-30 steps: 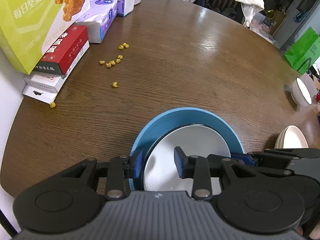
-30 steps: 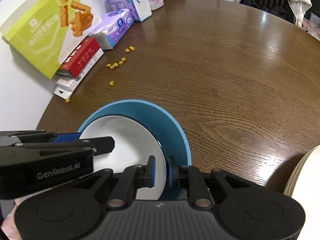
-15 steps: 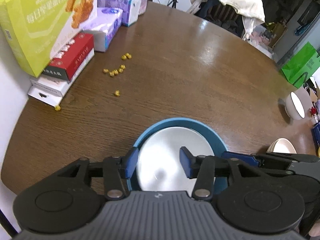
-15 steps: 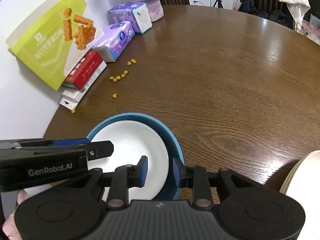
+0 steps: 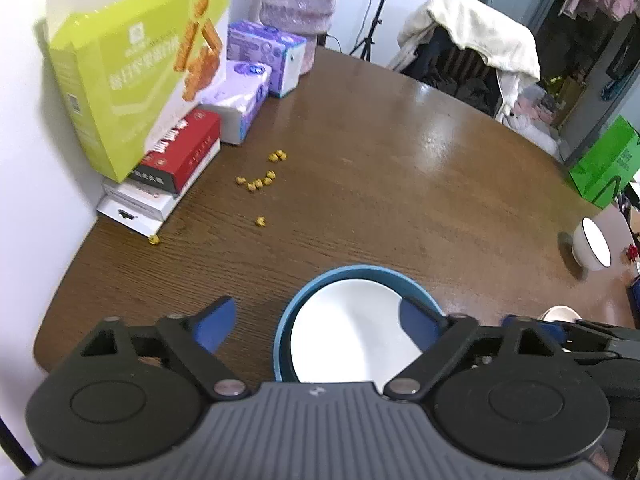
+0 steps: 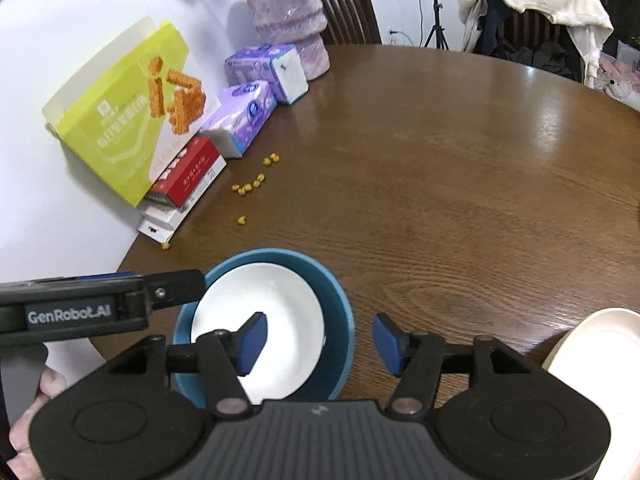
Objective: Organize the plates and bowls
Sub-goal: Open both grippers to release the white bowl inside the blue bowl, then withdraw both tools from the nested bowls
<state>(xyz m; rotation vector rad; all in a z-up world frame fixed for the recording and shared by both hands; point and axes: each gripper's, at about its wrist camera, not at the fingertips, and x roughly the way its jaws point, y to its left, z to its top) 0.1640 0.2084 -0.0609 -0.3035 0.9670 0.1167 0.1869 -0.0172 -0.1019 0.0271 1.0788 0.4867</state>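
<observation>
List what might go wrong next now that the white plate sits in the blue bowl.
1. The blue bowl with the white plate inside sits near the table edge; a careless bump might push it off.
2. The left claw and right claw, jaws just opened and empty, hang close together over the stack and may collide.
3. The cream dish lies close beside the right claw; swinging that way could knock it.

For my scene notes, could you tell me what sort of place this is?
Probably a home dining room: a round wooden table with tissue packs, a snack box and a dining chair by the wall.
</observation>
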